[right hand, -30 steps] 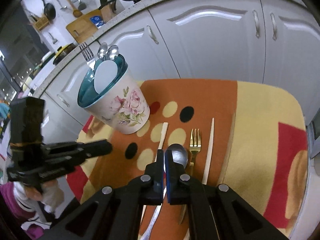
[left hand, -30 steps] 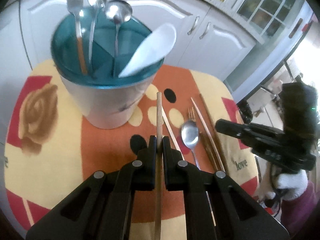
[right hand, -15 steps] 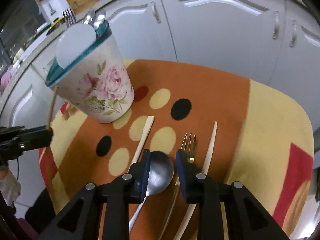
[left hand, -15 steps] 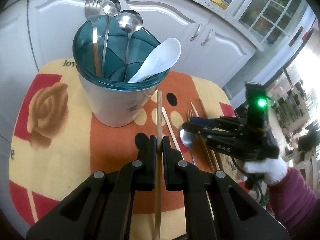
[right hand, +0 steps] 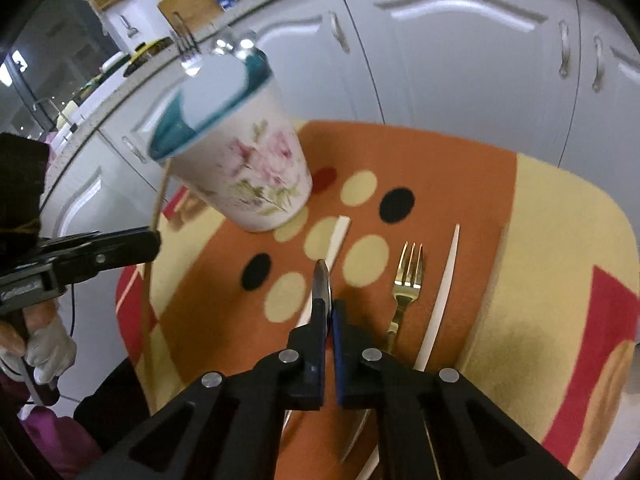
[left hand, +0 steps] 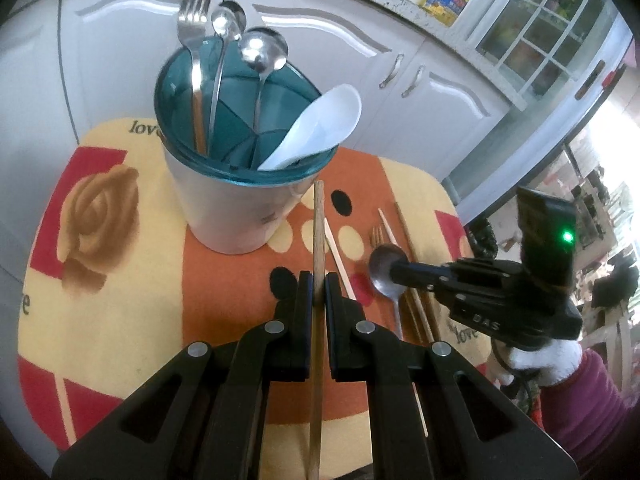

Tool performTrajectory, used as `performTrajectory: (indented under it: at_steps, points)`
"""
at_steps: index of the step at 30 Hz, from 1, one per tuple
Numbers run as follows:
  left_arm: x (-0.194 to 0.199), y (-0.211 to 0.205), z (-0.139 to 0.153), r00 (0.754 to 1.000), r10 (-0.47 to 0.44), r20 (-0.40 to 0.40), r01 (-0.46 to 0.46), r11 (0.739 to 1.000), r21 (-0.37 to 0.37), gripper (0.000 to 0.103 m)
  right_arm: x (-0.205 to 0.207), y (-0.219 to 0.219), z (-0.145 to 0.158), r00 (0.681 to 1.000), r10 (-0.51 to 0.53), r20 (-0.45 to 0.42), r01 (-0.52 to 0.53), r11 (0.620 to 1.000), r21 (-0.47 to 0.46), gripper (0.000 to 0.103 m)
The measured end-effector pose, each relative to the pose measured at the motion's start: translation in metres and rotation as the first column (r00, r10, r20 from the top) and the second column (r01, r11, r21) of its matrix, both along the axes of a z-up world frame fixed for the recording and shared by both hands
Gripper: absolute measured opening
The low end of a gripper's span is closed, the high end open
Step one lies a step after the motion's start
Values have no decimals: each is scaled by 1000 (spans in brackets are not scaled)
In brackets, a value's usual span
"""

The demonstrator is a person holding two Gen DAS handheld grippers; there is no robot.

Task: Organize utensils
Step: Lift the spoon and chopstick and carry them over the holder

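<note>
A glossy white ceramic-looking cup with a printed rose and a shiny teal plastic insert holds polished steel spoons, a steel fork and a smooth white glazed spoon. It stands on a soft, matt cloth mat. Matt black plastic grippers with bright metal rivets pinch a plain wooden chopstick and a mirror-bright spoon. A gold-toned metal fork gleams beside pale smooth chopsticks; the cabinet doors look glossy white.
</note>
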State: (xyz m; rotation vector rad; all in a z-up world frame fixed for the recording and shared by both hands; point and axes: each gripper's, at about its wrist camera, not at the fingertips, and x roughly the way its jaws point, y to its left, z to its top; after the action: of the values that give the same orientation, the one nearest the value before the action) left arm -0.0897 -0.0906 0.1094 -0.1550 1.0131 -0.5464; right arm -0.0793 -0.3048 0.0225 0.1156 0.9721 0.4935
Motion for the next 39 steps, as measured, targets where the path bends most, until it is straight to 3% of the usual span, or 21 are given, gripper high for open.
performTrajectory:
  at_steps: [7, 20, 28, 33, 39]
  points:
    - [-6, 16, 32, 999, 5, 45, -2, 998, -63, 4, -29, -6, 46, 994, -22, 110, 18, 999, 38, 2]
    - [-5, 51, 108, 982, 67, 177, -42, 989, -145, 4, -42, 19, 135, 956, -14, 293, -11, 996, 83, 2]
    - [30, 68, 160, 928, 179, 325, -138, 980, -146, 4, -17, 40, 196, 900, -87, 427, 44, 993, 110, 2]
    - [61, 66, 166, 893, 236, 383, -206, 971, -119, 4, 11, 53, 210, 860, -146, 488, 115, 989, 95, 2]
    - [93, 56, 162, 865, 257, 432, -252, 965, -71, 4, 52, 67, 212, 838, -175, 517, 156, 985, 80, 2]
